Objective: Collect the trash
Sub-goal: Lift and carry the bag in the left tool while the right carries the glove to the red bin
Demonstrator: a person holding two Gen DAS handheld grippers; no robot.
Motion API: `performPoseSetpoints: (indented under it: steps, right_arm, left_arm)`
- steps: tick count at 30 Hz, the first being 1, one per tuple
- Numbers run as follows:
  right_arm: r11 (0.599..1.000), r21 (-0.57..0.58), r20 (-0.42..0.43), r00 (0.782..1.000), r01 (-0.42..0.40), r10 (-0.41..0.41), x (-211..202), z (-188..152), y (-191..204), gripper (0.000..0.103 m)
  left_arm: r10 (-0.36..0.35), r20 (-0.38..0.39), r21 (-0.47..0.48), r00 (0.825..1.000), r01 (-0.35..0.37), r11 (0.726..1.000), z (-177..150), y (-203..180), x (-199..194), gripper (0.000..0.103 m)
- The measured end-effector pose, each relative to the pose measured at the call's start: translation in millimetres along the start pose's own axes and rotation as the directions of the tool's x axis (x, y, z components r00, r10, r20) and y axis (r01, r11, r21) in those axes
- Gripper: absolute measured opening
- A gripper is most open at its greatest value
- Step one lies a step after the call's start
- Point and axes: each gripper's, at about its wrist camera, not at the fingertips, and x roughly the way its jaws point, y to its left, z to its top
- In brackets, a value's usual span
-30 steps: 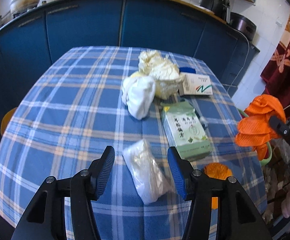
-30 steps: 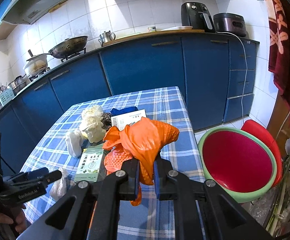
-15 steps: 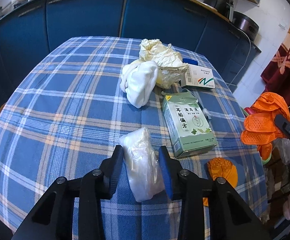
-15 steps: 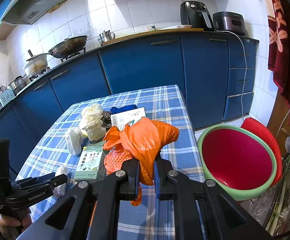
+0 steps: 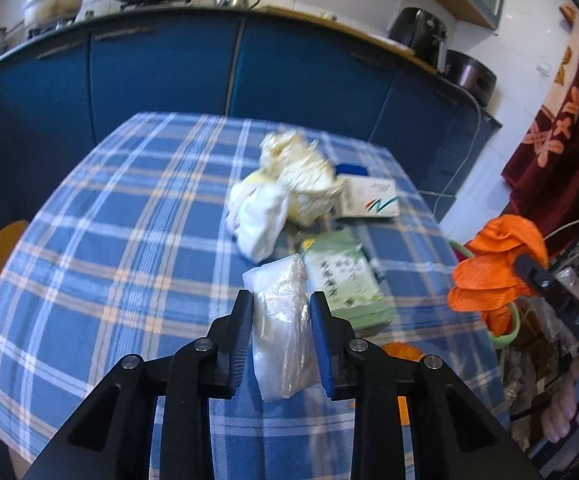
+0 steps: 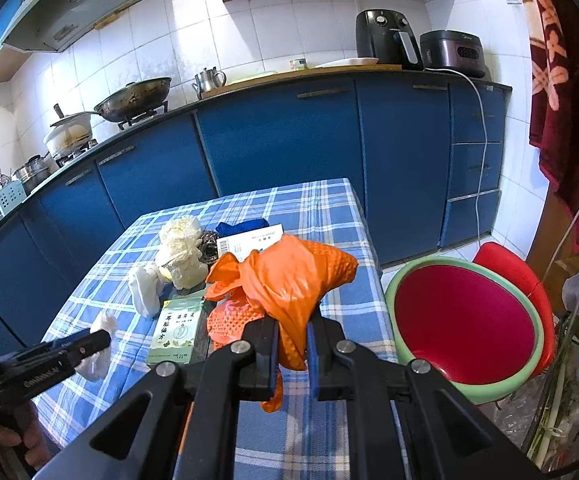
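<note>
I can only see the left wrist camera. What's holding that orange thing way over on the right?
Observer: The right gripper. It is shut on an orange plastic bag, with the bag pinched between its pads.
Operator: Is there somewhere to drop it?
Observer: Just past the table's edge, right of the bag, there's a red basin with a green rim. Nothing shows inside it.
Operator: Is anything hiding by the crumpled paper?
Observer: Yes, a dark wiry clump, maybe a scouring pad. It sits between the paper and the white box.
</note>
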Motion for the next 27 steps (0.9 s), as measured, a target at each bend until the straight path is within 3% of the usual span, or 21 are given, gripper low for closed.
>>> performPoseSetpoints:
  steps: [12, 27]
  right_arm:
    - [0.998, 0.027, 0.050, 0.997, 0.062, -0.063, -12, 18, -30, 0.013]
    - [0.957, 0.108, 0.065, 0.959, 0.268, -0.275, -10, 27, -109, 0.013]
  left_arm:
    - [-0.088, 0.042, 0.104, 0.995, 0.083, 0.991, 31, -49, 0, 0.030]
    - [-0.196, -0.022, 0.242, 0.980, 0.196, 0.950, 57, -138, 47, 0.030]
